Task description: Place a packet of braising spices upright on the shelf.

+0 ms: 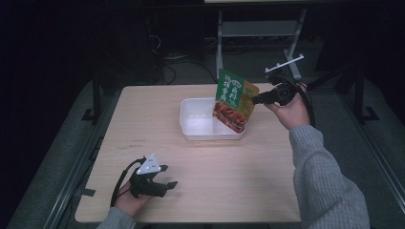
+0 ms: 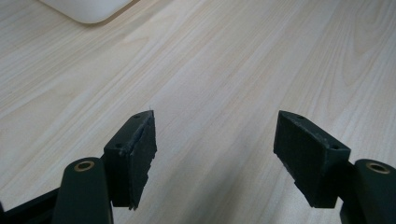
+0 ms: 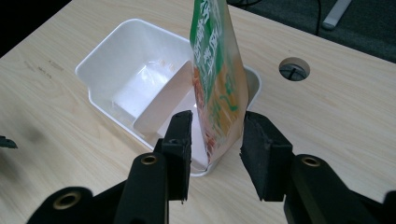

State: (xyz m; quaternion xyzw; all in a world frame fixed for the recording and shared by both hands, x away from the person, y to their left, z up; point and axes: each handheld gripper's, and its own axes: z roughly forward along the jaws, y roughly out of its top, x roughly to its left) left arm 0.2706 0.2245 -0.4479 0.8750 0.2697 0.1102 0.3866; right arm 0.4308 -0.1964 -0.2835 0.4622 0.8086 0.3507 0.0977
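Pale wood tabletop under dim light carries a white divided bin toward its far edge. A green-and-orange snack pouch stands tilted in the bin's right compartment, leaning on the rim. The right gripper has its jaws parted around the pouch, pads seemingly clear of it. Unsupported, the pouch could tip over the rim toward the table's right edge. The left gripper rests wide open and empty near the front-left corner, with bare tabletop around it.
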